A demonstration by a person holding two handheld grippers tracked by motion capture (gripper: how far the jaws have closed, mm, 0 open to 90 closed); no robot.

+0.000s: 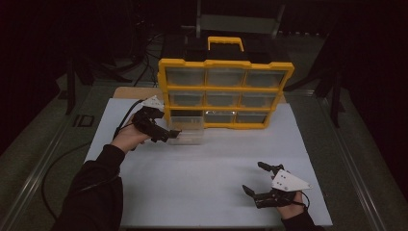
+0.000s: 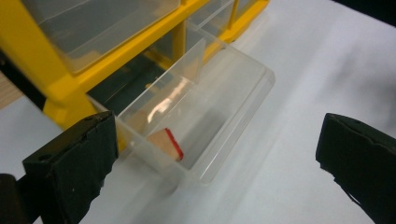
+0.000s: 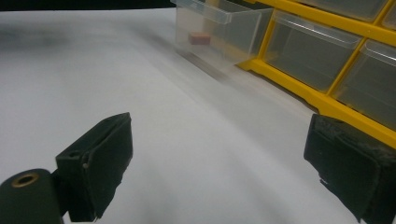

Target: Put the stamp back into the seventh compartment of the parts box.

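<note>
Left hand-held gripper (image 1: 174,133) hangs at the front left corner of a clear plastic drawer (image 1: 187,130), its jaws spread wide with nothing pinched between them. In the left gripper view one black jaw sits just beside the drawer's near corner while the other stands well apart over bare white table (image 1: 202,168). The drawer is pulled out from the bottom left slot of a yellow organiser cabinet (image 1: 225,91) and rests on the table in front of it. Inside the drawer, near its front wall, lies a small tan block with a red edge (image 2: 166,143). Right hand-held gripper (image 1: 254,178) is near the front right of the table, well apart from the drawer, jaws also spread and holding nothing; its own view looks across the table toward the drawer and the cabinet's lower row.
</note>
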